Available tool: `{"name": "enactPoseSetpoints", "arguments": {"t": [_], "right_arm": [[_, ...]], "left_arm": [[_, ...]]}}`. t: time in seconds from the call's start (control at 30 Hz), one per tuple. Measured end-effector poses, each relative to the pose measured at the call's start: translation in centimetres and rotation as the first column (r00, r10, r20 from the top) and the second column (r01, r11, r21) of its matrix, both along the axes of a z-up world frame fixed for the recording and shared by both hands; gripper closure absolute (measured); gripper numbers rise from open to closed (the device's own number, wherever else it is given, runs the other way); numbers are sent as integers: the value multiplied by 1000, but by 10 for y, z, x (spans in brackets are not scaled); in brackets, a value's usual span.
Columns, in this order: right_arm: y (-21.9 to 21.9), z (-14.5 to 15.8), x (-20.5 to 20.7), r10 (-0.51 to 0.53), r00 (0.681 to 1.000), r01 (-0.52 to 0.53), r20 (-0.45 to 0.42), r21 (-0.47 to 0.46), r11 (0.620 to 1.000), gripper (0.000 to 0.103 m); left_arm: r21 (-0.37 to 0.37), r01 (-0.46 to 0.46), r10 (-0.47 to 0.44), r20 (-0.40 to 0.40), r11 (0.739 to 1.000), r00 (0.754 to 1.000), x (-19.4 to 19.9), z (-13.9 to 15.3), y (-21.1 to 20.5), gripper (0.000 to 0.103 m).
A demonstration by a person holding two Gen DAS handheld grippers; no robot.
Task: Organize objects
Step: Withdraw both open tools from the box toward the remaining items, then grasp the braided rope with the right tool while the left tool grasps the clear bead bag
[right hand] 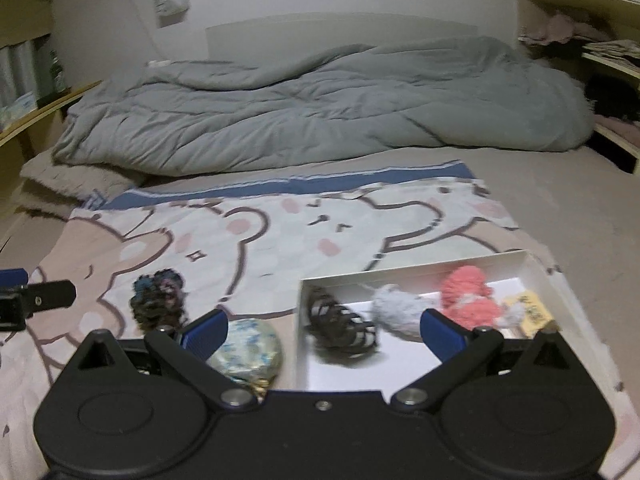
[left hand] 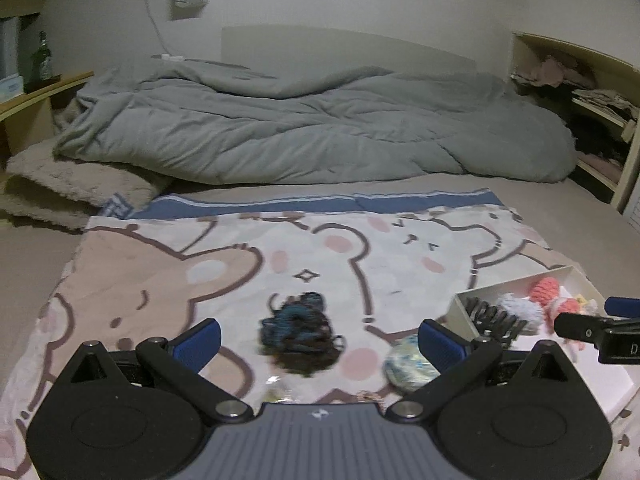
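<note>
Jaws apart on both grippers, left gripper and right gripper, hovering empty over a bear-print blanket. Dark scrunchie and round patterned pouch loose near blanket's front edge; hair claw, grey pompom and pink knit toy already inside white box at front right corner. Possible snag: scrunchie squashing flat on soft bedding, slipping free. No legible writing; yellow tag too blurred.
</note>
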State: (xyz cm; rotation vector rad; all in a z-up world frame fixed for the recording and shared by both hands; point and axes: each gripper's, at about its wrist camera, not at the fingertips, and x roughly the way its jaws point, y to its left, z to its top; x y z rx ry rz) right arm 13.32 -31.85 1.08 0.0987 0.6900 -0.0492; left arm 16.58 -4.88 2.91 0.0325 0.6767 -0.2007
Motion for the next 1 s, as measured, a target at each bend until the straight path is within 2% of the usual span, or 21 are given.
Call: {"name": "enactPoseSetpoints", "arguments": {"t": [0.17, 0.33, 0.4, 0.57, 0.73, 0.83, 1.0], "right_arm": [[21, -6, 10, 51, 999, -51, -13, 10, 999, 0], [39, -15, 19, 118, 993, -117, -7, 16, 993, 0], [48, -21, 24, 135, 991, -135, -5, -8, 991, 0], [67, -37, 36, 218, 975, -220, -50, -48, 974, 0], [92, -56, 44, 327, 934, -343, -143, -105, 933, 0], [106, -67, 48, 399, 895, -423, -197, -97, 901, 8], [131, -84, 49, 483, 833, -528, -272, -126, 840, 15]], "left_arm": [[12, -7, 7, 5, 1000, 1000, 3, -4, 24, 0], [67, 67, -68, 13, 995, 998, 4, -15, 37, 0], [85, 102, -103, 4, 991, 995, 5, -20, 42, 0], [56, 192, -190, -46, 980, 981, 9, -36, 58, 0], [101, 330, -319, -113, 938, 941, 10, -56, 61, 0], [115, 408, -390, -152, 906, 908, 11, -67, 60, 0], [134, 491, -458, -217, 861, 862, 15, -85, 58, 3]]}}
